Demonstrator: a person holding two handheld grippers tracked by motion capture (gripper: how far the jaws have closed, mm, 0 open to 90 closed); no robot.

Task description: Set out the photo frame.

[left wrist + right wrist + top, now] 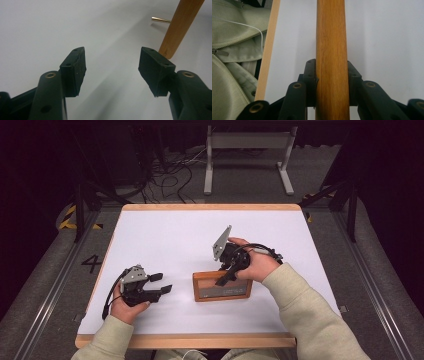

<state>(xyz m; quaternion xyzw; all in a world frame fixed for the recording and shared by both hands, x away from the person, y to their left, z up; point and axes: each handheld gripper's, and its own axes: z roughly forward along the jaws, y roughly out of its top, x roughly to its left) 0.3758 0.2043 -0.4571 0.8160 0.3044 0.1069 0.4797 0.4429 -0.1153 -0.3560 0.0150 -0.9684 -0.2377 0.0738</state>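
A small wooden picture frame (210,291) with a grey panel sits right of the table's middle. My right gripper (223,278) comes down on its far edge from above. In the right gripper view the jaws of the right gripper (332,75) press on both sides of the frame's wooden bar (331,35). My left gripper (162,283) rests low at the left, pointing at the frame, a short gap away. Its jaws stand wide apart in the left gripper view (112,67) with nothing between them. Beyond them the frame's wooden edge (178,27) rises at a slant, with a thin brass pin (160,19) behind it.
The white table top (165,235) has a wooden rim (185,340). The person's light jacket (234,37) hangs past the near edge. On the floor behind the table stand a white-legged stand (247,150) and loose cables (170,175).
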